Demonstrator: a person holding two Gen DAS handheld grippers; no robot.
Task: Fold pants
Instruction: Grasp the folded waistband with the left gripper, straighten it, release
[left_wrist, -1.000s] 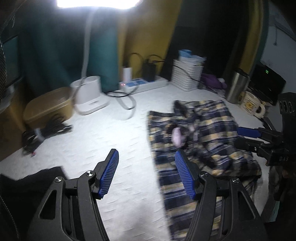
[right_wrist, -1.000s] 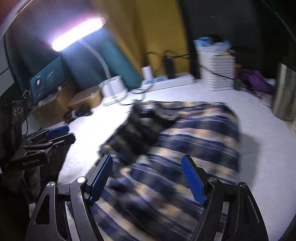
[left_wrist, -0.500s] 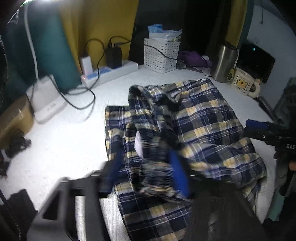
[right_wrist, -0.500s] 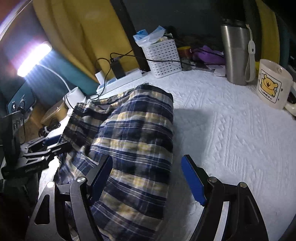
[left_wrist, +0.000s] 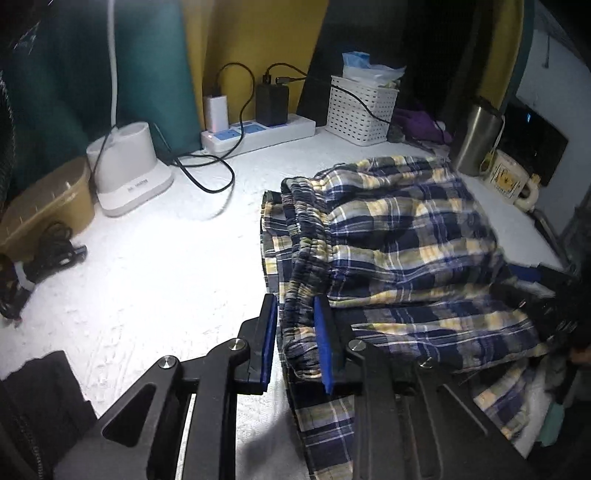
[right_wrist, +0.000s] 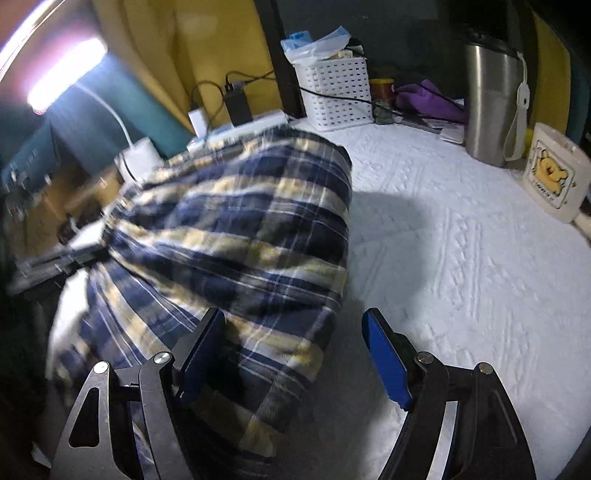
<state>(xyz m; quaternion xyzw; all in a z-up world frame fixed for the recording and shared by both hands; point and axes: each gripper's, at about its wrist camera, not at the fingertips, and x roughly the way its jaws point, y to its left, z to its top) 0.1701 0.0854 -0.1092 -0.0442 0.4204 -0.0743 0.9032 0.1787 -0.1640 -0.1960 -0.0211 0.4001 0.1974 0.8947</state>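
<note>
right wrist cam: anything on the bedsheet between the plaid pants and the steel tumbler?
Nothing. In the right wrist view, only bare white sheet and the pants' shadow lie between them and the steel tumbler.

A: What covers the tabletop (left_wrist: 155, 280)?
B: White textured cloth. Plaid pants (left_wrist: 399, 236) lie folded near the right edge.
A: Along the far edge?
B: A power strip (left_wrist: 258, 133), white basket (left_wrist: 362, 110), steel tumbler (right_wrist: 491, 103), bear mug (right_wrist: 554, 177) and lamp base (left_wrist: 129, 170)
</note>
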